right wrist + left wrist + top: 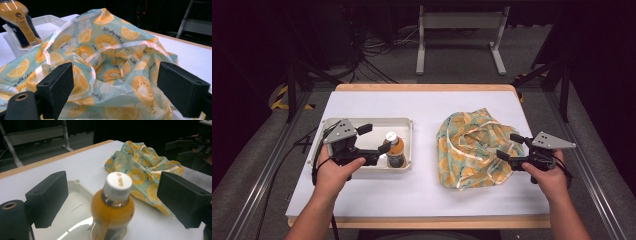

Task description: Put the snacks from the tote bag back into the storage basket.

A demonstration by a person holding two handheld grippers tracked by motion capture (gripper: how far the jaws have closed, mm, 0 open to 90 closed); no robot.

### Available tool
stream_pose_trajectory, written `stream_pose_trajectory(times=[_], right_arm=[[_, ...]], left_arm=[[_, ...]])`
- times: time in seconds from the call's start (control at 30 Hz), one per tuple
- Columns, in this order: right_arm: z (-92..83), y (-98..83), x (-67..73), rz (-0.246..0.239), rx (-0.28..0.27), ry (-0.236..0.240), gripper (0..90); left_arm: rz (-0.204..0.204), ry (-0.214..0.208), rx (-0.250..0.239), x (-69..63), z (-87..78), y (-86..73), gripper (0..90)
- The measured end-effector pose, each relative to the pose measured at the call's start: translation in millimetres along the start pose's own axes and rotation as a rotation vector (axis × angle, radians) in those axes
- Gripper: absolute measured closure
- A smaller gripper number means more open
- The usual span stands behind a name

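An orange drink bottle with a white cap stands upright in the right end of a white tray. My left gripper is open, its jaws on either side of the bottle's neck without touching it. A crumpled bag printed with orange slices on pale green lies on the right half of the table. My right gripper is open at the bag's right edge, its jaws spread over the folds. The bottle and the tray stand behind the bag in the right gripper view.
The white tabletop has a wooden rim at its far and near edges. A white metal stand and cables lie on the floor beyond the table. Dark frame legs stand at both sides.
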State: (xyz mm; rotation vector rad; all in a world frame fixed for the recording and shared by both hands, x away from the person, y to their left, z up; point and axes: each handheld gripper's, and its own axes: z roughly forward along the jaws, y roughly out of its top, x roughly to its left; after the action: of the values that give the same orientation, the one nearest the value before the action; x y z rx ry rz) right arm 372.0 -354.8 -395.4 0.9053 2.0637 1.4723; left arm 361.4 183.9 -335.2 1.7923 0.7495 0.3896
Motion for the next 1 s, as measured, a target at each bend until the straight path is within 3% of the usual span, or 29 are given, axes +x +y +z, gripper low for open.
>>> stream_pose_trajectory(times=[0.1, 0.37, 0.57, 0.73, 0.9, 1.0], right_arm=[[-4.1, 3.3, 2.0, -0.006, -0.007, -0.002, 14.5], [-14.1, 7.5, 6.7, -0.019, 0.004, -0.012, 17.1], [-17.1, 7.8, 9.9, -0.017, 0.015, -0.007, 17.3], [-18.6, 5.3, 12.6, -0.012, 0.025, -0.001, 17.2], [-19.6, 3.0, 16.8, -0.025, 0.025, 0.005, 16.7], [-19.1, -0.1, 19.7, -0.032, 0.042, 0.008, 16.2]], left_arm=[[-0.003, 0.023, 0.008, 5.4, -14.8, -7.7, 10.6], [-0.011, 0.014, 0.021, 17.2, -36.5, -25.7, 11.4], [0.009, 0.034, 0.045, 26.6, -56.5, -41.9, 11.3], [-0.025, 0.054, 0.044, 33.4, -68.0, -59.4, 11.4], [-0.031, 0.084, 0.062, 39.0, -71.8, -74.3, 11.8], [-0.064, 0.083, 0.029, 45.6, -76.3, -86.0, 13.7]])
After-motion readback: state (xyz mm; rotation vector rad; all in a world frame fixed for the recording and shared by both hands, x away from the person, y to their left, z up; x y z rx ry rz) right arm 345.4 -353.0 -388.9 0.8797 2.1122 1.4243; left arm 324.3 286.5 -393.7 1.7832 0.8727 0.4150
